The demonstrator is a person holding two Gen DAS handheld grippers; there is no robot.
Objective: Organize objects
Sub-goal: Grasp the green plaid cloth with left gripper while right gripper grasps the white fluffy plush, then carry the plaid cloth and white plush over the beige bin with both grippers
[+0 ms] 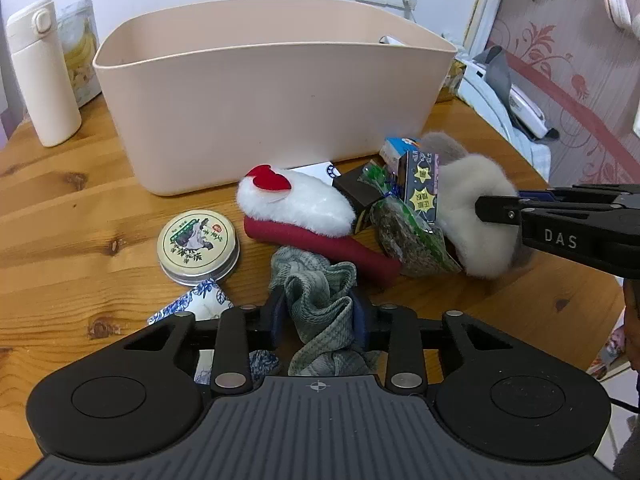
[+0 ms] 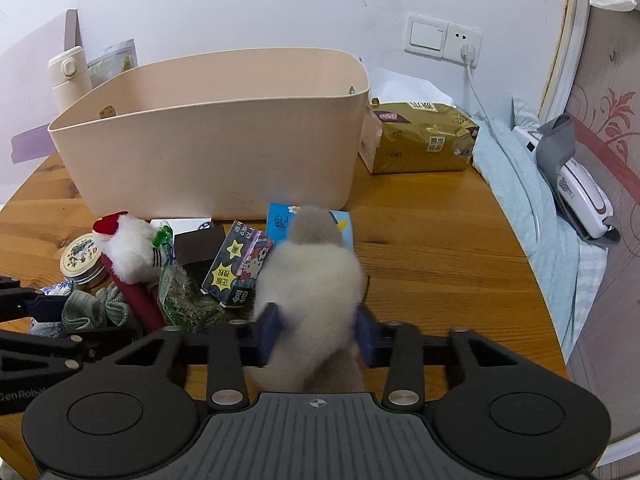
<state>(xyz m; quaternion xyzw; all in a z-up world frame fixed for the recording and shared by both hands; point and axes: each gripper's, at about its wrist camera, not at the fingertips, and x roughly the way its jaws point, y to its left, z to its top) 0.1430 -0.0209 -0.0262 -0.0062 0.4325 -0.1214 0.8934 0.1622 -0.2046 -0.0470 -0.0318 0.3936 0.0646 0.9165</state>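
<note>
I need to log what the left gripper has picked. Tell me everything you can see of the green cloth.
The green cloth is a grey-green, ribbed or waffle-textured fabric, crumpled into soft folds. It lies on the wooden table at the front of the clutter, below the red roll, which it seems to touch. The left gripper is shut on it, a blue pad pressing on each side, and part of it bunches behind the pads.

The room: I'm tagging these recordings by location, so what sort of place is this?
Most likely a bedroom or living room at home: a round wooden table against a wall with a light switch and socket, patterned pink wallpaper, and light blue bedding beside the table.
</note>
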